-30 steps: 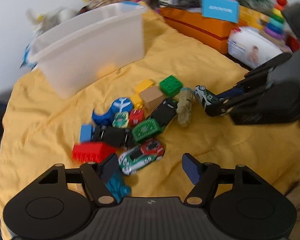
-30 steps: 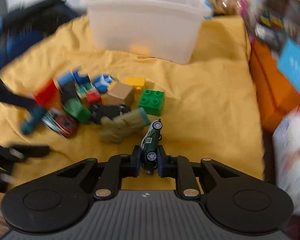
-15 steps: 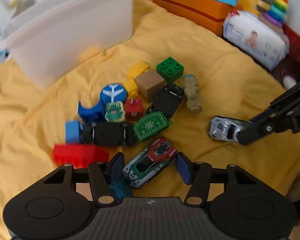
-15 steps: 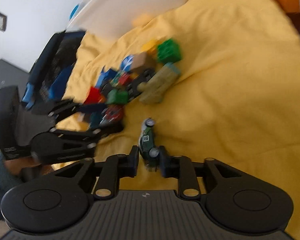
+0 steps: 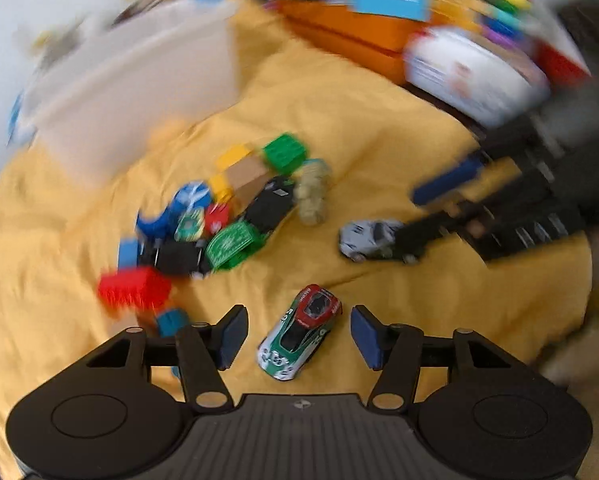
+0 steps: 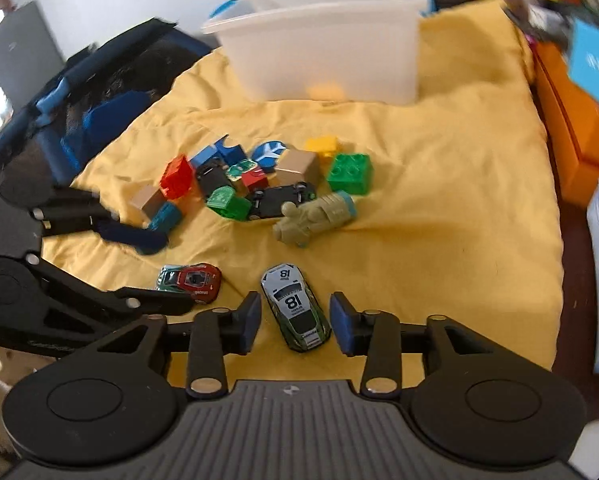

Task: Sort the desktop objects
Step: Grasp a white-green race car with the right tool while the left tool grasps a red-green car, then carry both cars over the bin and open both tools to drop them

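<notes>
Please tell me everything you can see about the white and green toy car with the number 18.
The number 18 car is a small racing toy, glossy like painted metal, with a white roof and bonnet, dark green sides and black windows; "18" is printed on roof and bonnet. It stands on its wheels on the yellow cloth, apart from the toy pile. It lies between the blue pads of the right tongs, which are opening; neither pad presses on it.

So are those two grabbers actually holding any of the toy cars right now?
No. Each car lies on the cloth between opening jaws: silver car at right gripper, red-green car at left gripper.
</notes>
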`<state>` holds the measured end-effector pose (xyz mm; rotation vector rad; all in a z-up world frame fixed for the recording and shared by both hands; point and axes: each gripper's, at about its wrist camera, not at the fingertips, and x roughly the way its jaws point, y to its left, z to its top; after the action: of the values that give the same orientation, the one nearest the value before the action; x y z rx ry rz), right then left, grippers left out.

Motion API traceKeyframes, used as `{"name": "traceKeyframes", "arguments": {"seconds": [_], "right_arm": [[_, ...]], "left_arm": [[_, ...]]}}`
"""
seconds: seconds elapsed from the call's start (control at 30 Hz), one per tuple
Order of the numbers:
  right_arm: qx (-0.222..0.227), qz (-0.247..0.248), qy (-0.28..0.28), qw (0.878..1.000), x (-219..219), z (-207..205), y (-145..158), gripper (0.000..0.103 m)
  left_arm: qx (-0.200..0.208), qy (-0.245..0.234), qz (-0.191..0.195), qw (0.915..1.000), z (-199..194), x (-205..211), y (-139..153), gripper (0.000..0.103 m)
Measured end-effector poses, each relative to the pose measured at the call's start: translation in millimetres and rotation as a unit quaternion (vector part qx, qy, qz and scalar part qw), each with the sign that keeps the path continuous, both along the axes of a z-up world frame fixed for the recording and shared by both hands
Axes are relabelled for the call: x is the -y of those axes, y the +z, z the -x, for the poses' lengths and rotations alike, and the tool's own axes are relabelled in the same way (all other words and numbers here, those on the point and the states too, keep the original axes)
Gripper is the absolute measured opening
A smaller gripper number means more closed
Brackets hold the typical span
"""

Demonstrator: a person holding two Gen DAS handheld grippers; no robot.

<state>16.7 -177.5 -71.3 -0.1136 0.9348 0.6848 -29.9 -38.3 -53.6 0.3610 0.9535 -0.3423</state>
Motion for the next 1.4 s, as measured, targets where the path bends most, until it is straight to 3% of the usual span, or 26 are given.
{"name": "traceKeyframes", "arguments": {"seconds": [0.07,0.13,0.17,0.2,0.33,0.5,0.57,0.7,0.77,0.8,0.87,0.93,1.0,1.13,1.4], "right_arm": [[0.012,0.022,0.013,1.0,-5,0,-2,0.043],[0.012,0.026,0.016,0.999,-7,0,-4,0.043],[0.011,0.022,0.017,1.0,-7,1,-4,0.043],[0.01,0.02,0.017,1.0,-7,2,-4,0.043],[0.017,0.025,0.014,0.999,-9,8,-5,0.043],[0.036,0.035,0.017,0.999,-12,12,-3,0.043],[0.037,0.048,0.027,0.998,-17,12,-5,0.043],[0.049,0.07,0.053,0.995,-25,9,-12,0.047],[0.053,0.08,0.064,0.993,-27,7,-17,0.048],[0.05,0.085,0.066,0.993,-29,6,-21,0.048],[0.048,0.088,0.07,0.993,-30,8,-25,0.048],[0.06,0.09,0.071,0.992,-29,13,-26,0.047],[0.059,0.083,0.073,0.992,-29,16,-26,0.033],[0.061,0.1,0.076,0.99,-35,22,-18,0.033],[0.075,0.068,0.04,0.994,-31,6,16,0.033]], "left_arm": [[0.005,-0.049,-0.026,0.9985,2,2,-5,0.061],[-0.004,-0.064,-0.042,0.997,-4,1,-12,0.053],[-0.013,-0.063,-0.034,0.9973,-8,-2,-16,0.05],[-0.029,-0.055,-0.018,0.9979,-14,-6,-19,0.04],[-0.049,0.044,0.055,0.9963,-24,-21,-21,0.036],[-0.042,0.157,0.081,0.9834,-6,-12,-21,0.035],[-0.033,0.156,0.076,0.9844,-1,-8,-20,0.036],[-0.009,0.149,0.07,0.9864,3,-10,-15,0.052],[-0.026,0.149,0.078,0.9855,0,-11,-22,0.048],[-0.041,0.15,0.09,0.9838,-1,-14,-27,0.039],[-0.036,0.152,0.095,0.9832,3,-16,-29,0.033],[-0.034,0.152,0.1,0.9828,4,-18,-28,0.033],[-0.033,0.153,0.108,0.9817,4,-20,-27,0.033],[-0.016,0.145,0.109,0.9834,5,-20,-11,0.033],[0.043,0.145,0.106,0.9827,-10,-30,40,0.033]]}}
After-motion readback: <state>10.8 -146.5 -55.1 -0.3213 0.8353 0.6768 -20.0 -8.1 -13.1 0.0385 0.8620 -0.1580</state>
